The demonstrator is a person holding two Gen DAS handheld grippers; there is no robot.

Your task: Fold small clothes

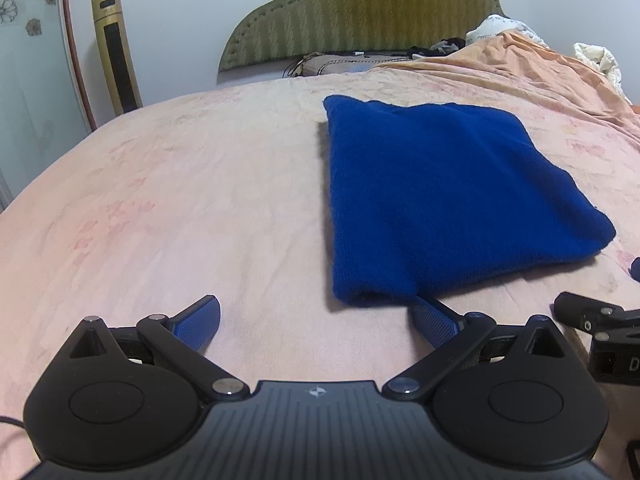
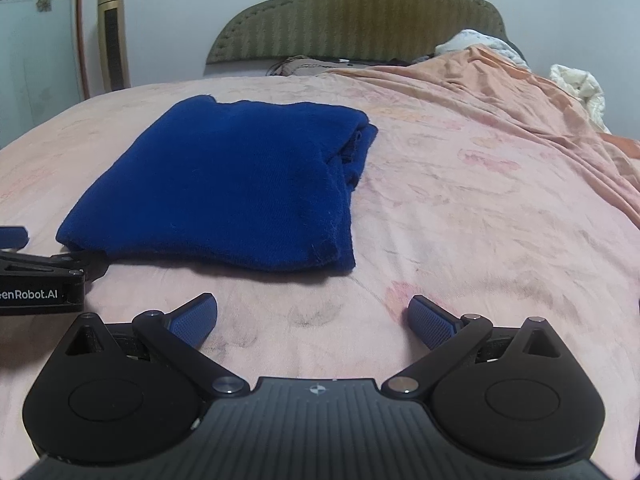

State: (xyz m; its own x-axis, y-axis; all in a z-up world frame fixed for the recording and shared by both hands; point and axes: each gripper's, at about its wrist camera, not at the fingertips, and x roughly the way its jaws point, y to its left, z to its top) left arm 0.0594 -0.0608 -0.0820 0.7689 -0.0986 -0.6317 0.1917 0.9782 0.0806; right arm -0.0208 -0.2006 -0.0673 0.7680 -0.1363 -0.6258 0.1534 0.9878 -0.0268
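A folded dark blue knit garment (image 1: 440, 196) lies flat on the pink bedsheet (image 1: 180, 208). In the right wrist view the garment (image 2: 224, 188) lies ahead to the left. My left gripper (image 1: 316, 320) is open and empty at the garment's near left corner; its right fingertip (image 1: 432, 320) touches or sits just under the near edge. My right gripper (image 2: 314, 320) is open and empty over bare sheet, near the garment's right corner. The left gripper's body also shows in the right wrist view (image 2: 36, 276).
A green padded headboard (image 1: 360, 12) stands at the far end. A rumpled orange cover (image 2: 520, 92) and white bedding (image 2: 576, 84) lie at the right. A gold tower fan (image 1: 116, 52) stands by the wall at left.
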